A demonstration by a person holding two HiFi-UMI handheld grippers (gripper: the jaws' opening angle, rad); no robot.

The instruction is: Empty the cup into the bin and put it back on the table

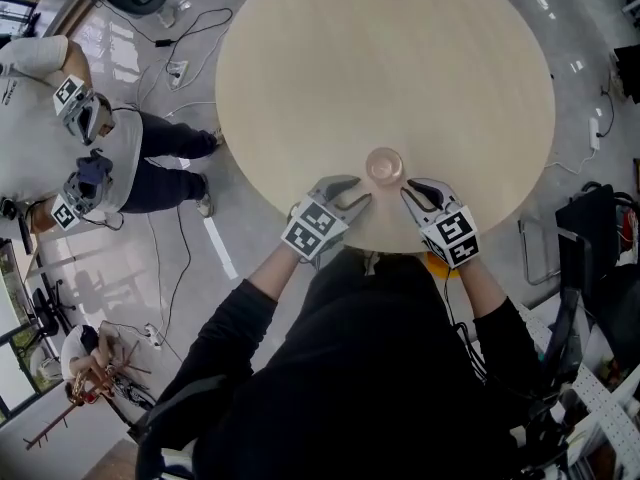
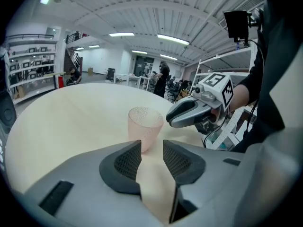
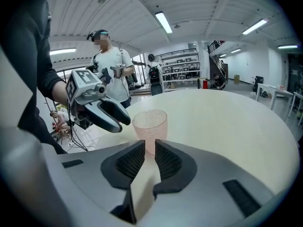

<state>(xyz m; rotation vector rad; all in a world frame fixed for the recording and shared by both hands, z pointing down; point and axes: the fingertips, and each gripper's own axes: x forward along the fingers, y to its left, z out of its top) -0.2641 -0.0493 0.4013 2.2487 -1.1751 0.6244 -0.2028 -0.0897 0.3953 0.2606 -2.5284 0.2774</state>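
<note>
A translucent pink cup stands upright near the front edge of the round beige table, touched by neither gripper. My left gripper lies just left of and short of it, its jaws apart with only tabletop between them. My right gripper sits just right of the cup, its jaws a narrow gap apart and holding nothing. In the left gripper view the cup stands beyond my jaws, with the right gripper beside it. The right gripper view shows the cup past my jaws and the left gripper next to it.
A person holding two other grippers stands on the floor to the table's left. Cables trail over the floor there. A metal frame and dark gear crowd the right side. Behind the cup the tabletop stretches away bare.
</note>
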